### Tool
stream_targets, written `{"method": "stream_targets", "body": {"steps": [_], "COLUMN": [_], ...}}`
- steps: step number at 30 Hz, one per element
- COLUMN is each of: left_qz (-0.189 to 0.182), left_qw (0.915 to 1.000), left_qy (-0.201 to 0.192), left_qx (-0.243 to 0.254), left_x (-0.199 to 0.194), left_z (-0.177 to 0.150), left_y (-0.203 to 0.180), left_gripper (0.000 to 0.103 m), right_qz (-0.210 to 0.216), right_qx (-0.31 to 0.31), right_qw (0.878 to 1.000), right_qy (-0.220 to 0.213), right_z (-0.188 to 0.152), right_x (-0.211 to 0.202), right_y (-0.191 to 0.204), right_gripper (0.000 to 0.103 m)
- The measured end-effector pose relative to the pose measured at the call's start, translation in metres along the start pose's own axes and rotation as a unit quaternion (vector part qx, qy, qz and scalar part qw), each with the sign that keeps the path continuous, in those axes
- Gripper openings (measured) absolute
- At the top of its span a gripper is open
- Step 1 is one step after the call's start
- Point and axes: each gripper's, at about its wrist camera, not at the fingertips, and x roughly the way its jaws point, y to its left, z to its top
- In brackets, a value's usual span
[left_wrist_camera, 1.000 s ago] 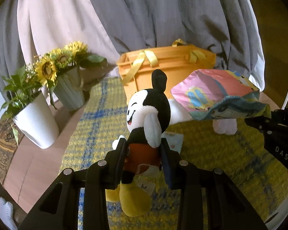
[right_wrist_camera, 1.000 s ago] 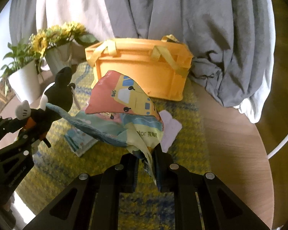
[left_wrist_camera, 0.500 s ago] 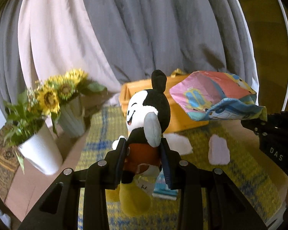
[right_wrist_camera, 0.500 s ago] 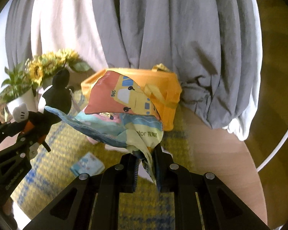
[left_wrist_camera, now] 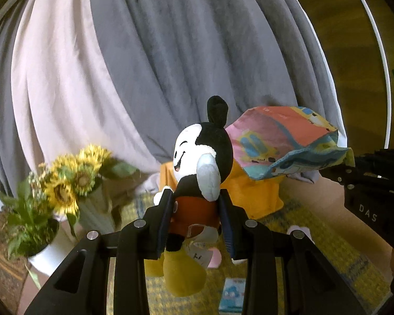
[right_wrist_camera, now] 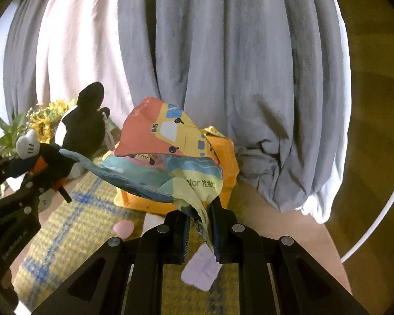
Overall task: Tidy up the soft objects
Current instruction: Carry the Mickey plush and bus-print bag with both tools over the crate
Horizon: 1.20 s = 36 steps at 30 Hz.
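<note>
Between your left tongs (left_wrist_camera: 195, 220) sits the mouse plush (left_wrist_camera: 199, 162), clamped at the red-shorts waist, head up, yellow feet dangling below. Your right tongs (right_wrist_camera: 199, 225) are clenched on one corner of the cloth book (right_wrist_camera: 170, 157), so the rest fans out loose toward the plush. Both are held up in the air, above the yellow woven mat (right_wrist_camera: 65, 225). The orange basket (right_wrist_camera: 227, 162) sits behind and below them, mostly hidden by the cloth, in front of the grey curtain (right_wrist_camera: 223, 52).

Risks: a corner pinch is thin, so the cloth book may slide out if you swing fast. Its floppy edge could snag the basket rim or drape outside it. The plush is top-heavy and may pivot in the tongs. Sunflower vase (left_wrist_camera: 92, 204) stands near on the left; a wide sweep could knock it.
</note>
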Motion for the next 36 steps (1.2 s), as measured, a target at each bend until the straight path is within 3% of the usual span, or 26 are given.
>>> {"method": "stream_targets", "body": {"steps": [17, 30, 36], "left_qz": [-0.018, -0.02, -0.035], "left_qw": [0.9995, 0.9981, 0.9955], "left_qy": [-0.022, 0.001, 0.02], "left_qx": [0.013, 0.058, 0.086], "left_x": [0.054, 0.137, 0.173], "left_z": [0.04, 0.046, 0.041], "left_y": [0.017, 0.016, 0.012], "left_gripper": [0.034, 0.034, 0.034], "right_qz": [0.004, -0.004, 0.007], "right_qx": [-0.004, -0.054, -0.081], "right_qw": [1.0, 0.999, 0.996], "right_qy": [-0.031, -0.009, 0.027], "right_z": [0.051, 0.079, 0.078], "right_x": [0.035, 0.112, 0.156], "right_y": [0.001, 0.003, 0.003], "right_gripper": [0.015, 0.015, 0.015]}}
